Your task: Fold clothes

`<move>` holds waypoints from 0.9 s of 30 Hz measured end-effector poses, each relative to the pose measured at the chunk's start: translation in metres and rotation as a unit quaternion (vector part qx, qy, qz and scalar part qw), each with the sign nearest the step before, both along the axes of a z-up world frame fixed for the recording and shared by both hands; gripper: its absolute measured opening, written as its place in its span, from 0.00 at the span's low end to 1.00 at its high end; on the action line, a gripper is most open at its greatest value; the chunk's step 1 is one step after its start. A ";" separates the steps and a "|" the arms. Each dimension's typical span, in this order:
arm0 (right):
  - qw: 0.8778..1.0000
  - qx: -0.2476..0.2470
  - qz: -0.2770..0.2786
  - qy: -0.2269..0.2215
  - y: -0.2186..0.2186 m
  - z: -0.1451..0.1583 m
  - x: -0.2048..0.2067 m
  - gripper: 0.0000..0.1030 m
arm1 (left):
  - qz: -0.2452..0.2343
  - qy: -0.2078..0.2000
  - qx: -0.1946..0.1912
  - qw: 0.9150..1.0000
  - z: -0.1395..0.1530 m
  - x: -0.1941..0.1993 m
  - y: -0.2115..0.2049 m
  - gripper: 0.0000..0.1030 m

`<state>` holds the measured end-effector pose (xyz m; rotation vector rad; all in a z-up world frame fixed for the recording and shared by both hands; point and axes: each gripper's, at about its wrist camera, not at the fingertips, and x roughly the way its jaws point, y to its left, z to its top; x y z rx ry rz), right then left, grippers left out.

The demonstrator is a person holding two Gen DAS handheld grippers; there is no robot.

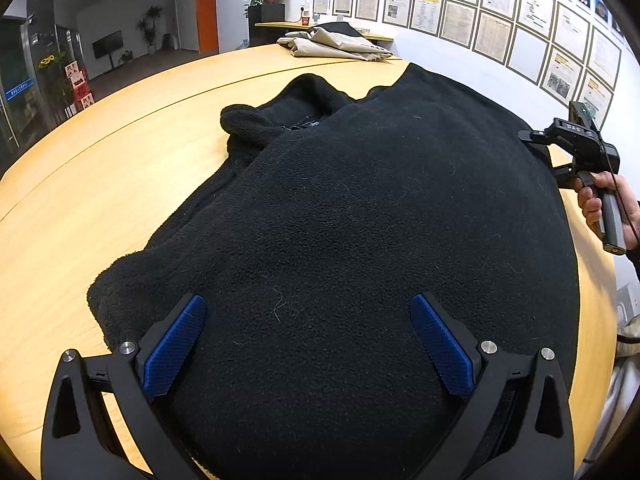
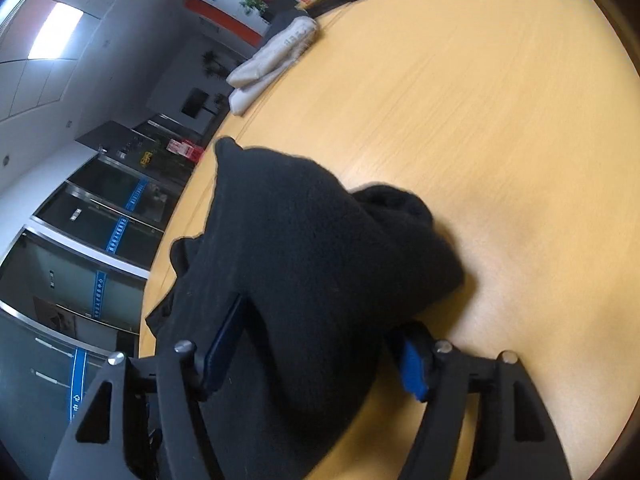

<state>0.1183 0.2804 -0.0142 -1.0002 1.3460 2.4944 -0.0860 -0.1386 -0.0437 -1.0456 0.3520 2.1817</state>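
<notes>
The left gripper (image 1: 308, 344) gapes over the fleece (image 1: 360, 220); the right gripper (image 2: 320, 344) straddles it, unclamped. Soft, limp, bulky: grasp an edge.

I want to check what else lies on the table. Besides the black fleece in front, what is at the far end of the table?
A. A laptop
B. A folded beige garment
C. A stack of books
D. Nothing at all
B: a folded beige garment lies at the far end of the table, beyond the black fleece; the right wrist view shows it too.
</notes>
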 end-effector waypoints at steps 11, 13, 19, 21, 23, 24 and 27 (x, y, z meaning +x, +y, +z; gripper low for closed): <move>0.977 0.181 0.020 0.113 -0.042 0.095 0.026 0.16 | -0.013 0.006 -0.007 1.000 -0.003 -0.005 0.015 1.00; 0.951 0.264 0.049 0.150 -0.075 0.133 0.039 0.16 | -0.024 0.008 -0.012 1.000 -0.002 -0.004 0.020 1.00; 0.843 0.394 0.264 0.255 -0.245 0.166 0.068 0.16 | -0.032 0.009 -0.012 0.999 -0.003 -0.005 0.018 1.00; 0.825 0.382 0.334 0.247 -0.289 0.143 0.061 0.16 | -0.030 0.011 -0.012 0.999 -0.003 -0.004 0.016 1.00; 0.815 0.372 0.387 0.220 -0.320 0.115 0.051 0.16 | -0.025 0.013 -0.010 1.000 -0.002 -0.001 0.015 1.00; 0.814 0.367 0.402 0.203 -0.328 0.102 0.046 0.16 | -0.024 0.014 -0.010 1.000 -0.003 0.000 0.013 1.00; 0.822 0.351 0.408 0.185 -0.327 0.088 0.037 0.16 | -0.029 0.019 -0.004 0.999 -0.001 0.004 0.009 1.00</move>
